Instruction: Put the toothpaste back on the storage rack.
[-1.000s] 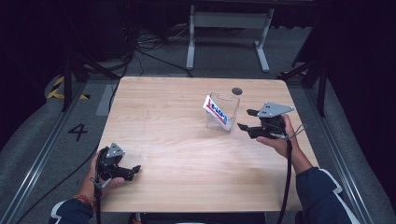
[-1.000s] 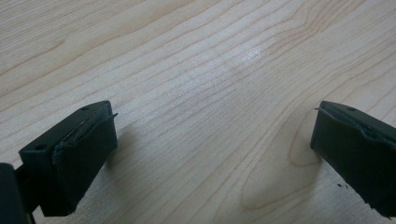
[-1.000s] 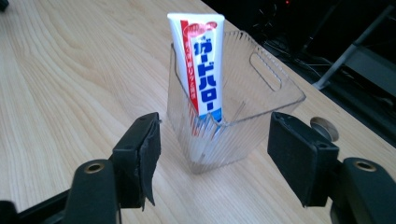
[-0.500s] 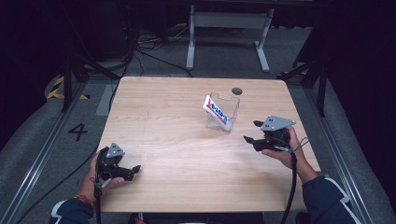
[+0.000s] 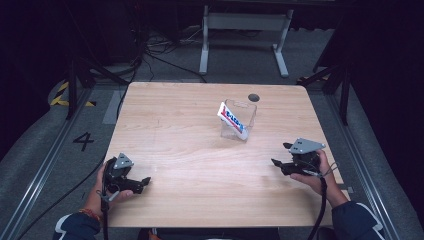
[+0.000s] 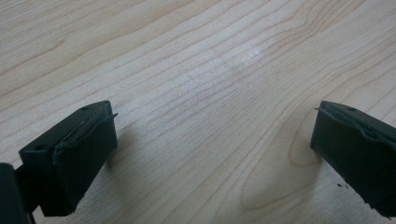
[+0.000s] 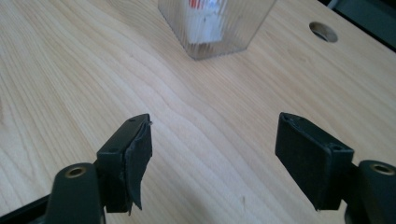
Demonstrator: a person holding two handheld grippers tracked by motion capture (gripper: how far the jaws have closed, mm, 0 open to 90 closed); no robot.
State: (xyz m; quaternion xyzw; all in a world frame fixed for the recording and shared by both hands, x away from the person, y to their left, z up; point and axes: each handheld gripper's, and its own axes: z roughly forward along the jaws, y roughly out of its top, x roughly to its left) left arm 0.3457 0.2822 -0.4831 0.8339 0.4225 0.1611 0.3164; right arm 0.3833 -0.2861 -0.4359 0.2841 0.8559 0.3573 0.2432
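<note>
- Standing toward the far right of the pale wooden table [image 5: 200,150]: a clear ribbed plastic cup [image 5: 241,120], square in section, with a white toothpaste tube printed in red and blue [image 5: 232,118] leaning out of its near-left corner.
- Seen closer in the right gripper view: the cup [image 7: 219,23] upright, the tube's lower end blurred behind the ribbed wall.
- Probably light and easily tipped, the cup; hard and thin-walled, likely slippery under the pads, so best taken across two opposite flat walls, low down.
- Soft and squeezable, the tube, by the look of it; best pinched at the upper end that juts above the rim, lightly enough not to dent it, and lifted along its own slant so as not to drag the cup over.
- Just behind the cup: a small round hole in the tabletop [image 5: 253,97]; no obstacle, only something to avoid setting things on.
- Well apart from the cup, near the right edge: right gripper [image 5: 278,164], jaws wide apart, nothing between them.
- Near the front left corner: left gripper [image 5: 144,182], jaws likewise spread wide and empty, bare wood below.
- Nothing lying between either gripper and the cup; open path across bare wood.
- Beyond the table: grey floor, cables, a metal stand.
</note>
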